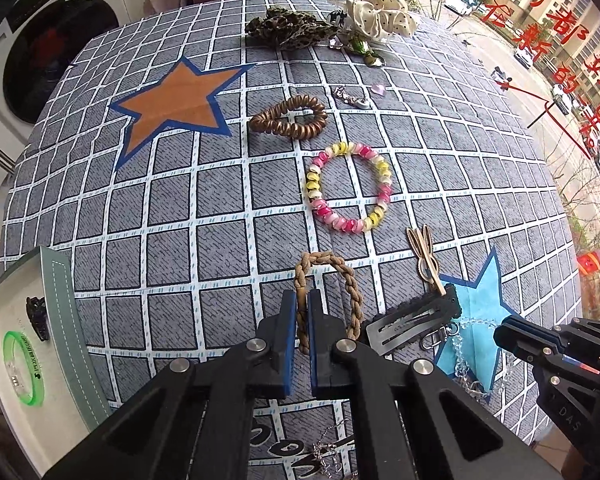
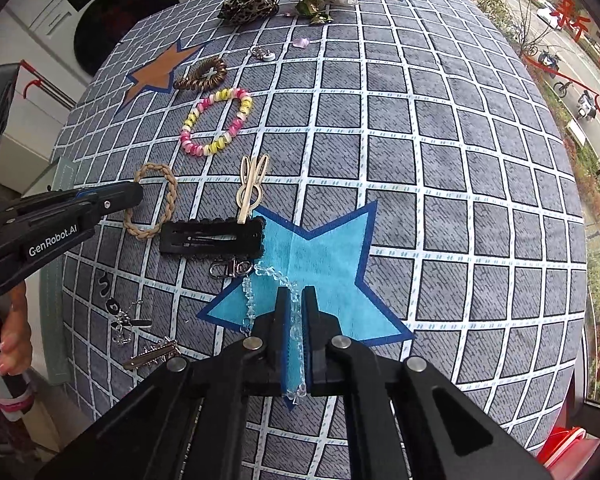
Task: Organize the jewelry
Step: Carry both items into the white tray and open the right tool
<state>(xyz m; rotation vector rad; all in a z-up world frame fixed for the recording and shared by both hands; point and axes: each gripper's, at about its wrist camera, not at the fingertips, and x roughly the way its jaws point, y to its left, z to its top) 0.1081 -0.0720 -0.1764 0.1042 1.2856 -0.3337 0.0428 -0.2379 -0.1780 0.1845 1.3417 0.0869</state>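
My left gripper [image 1: 301, 300] is shut on the near-left side of a tan braided hair tie [image 1: 350, 284], whose loop lies on the checked cloth. The same grip shows in the right wrist view, where the left gripper [image 2: 134, 194] reaches in from the left onto the braided tie [image 2: 171, 192]. My right gripper [image 2: 296, 296] is shut on a clear crystal bead chain [image 2: 249, 300] over the light-blue star. In the left wrist view the right gripper [image 1: 500, 330] comes in from the lower right beside the chain [image 1: 462, 344].
A black snap clip [image 2: 210, 238], bunny clip [image 2: 252, 182], metal clasp [image 2: 230, 269], pink-yellow coil tie [image 1: 348, 186], brown coil tie [image 1: 290, 118], scrunchies [image 1: 382, 14] and small charms lie on the cloth. A green-edged tray [image 1: 66, 320] at left holds a green bracelet [image 1: 24, 368] and black claw clip [image 1: 38, 316].
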